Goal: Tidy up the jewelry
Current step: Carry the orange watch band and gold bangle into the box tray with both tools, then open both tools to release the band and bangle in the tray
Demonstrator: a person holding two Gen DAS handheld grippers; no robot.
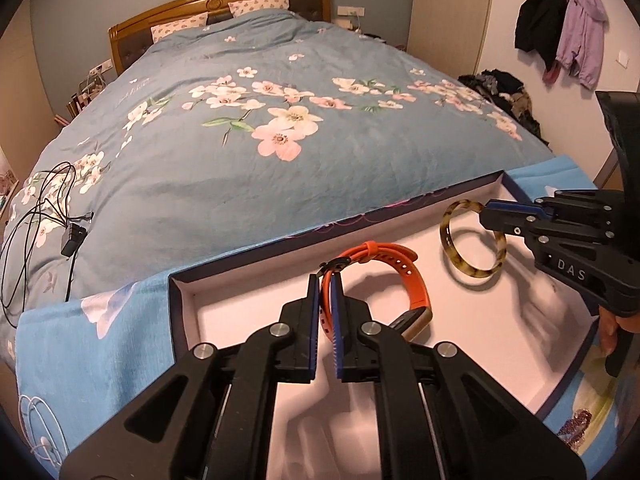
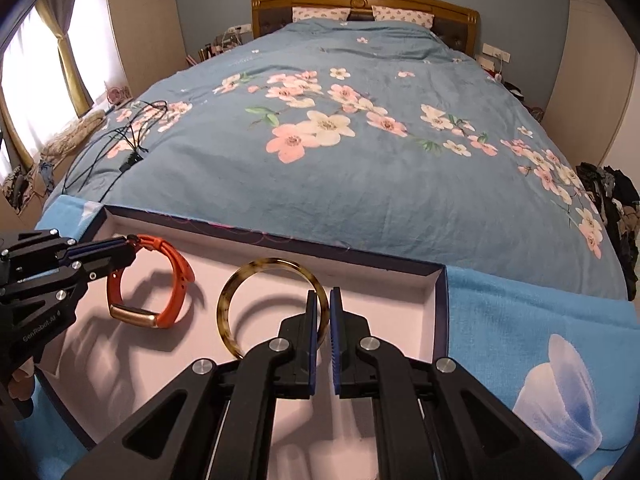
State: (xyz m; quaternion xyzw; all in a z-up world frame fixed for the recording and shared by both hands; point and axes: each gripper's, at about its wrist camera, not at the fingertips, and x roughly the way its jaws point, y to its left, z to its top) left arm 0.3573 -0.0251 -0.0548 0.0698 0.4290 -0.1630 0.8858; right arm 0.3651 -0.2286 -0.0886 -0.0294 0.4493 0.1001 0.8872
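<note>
A shallow dark-rimmed box (image 1: 400, 205) with a white inside lies at the foot of the bed; it also shows in the right wrist view (image 2: 360, 251). My left gripper (image 1: 327, 280) is shut on the strap of an orange watch (image 1: 416, 280), held above the box floor; the watch also shows in the right wrist view (image 2: 176, 276). My right gripper (image 2: 324, 300) is shut on the rim of a tortoiseshell bangle (image 2: 240, 284), held upright over the box. In the left wrist view the right gripper (image 1: 490, 210) holds the bangle (image 1: 448, 236) at its top right.
The box rests on a light blue cloth (image 2: 520, 320) over a blue floral duvet (image 1: 280, 160). Black cables (image 1: 44, 216) lie on the duvet's left side. Coats (image 1: 560, 28) hang on the right wall above a clothes pile (image 1: 504, 92).
</note>
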